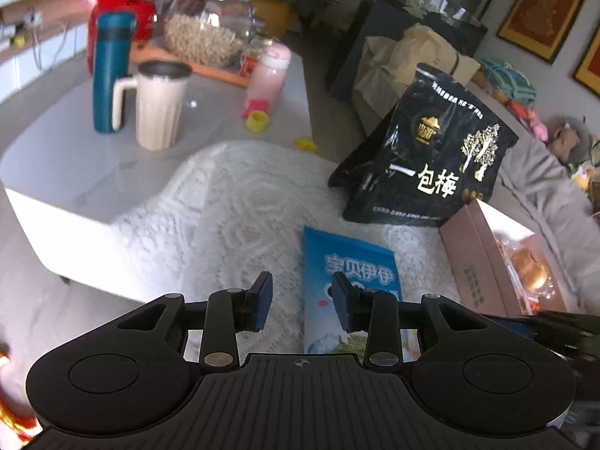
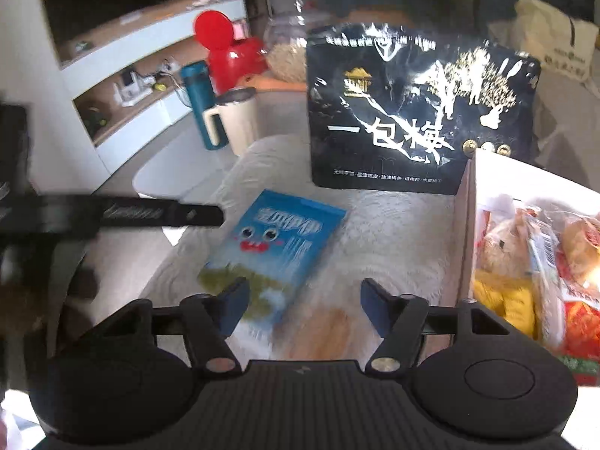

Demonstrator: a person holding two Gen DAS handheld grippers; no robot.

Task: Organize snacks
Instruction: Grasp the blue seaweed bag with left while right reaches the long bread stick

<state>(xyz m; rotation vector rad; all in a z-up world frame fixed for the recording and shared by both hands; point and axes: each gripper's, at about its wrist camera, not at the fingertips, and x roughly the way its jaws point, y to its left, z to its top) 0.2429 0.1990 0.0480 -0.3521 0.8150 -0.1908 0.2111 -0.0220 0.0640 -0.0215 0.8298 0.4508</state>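
The left gripper (image 1: pixel 302 302) has its fingers partly apart and holds nothing. The right gripper (image 2: pixel 304 305) is spread wide and holds nothing too. Under both lies the blue snack bag (image 2: pixel 275 251), flat on the white lace cloth (image 1: pixel 240 202). At one o'clock stands the black bag (image 2: pixel 416 120). At three o'clock is the pink box (image 2: pixel 467 225), already holding snacks. To do this well, I think one gripper should pinch the blue bag's edge firmly, lift it and lay it in the box.
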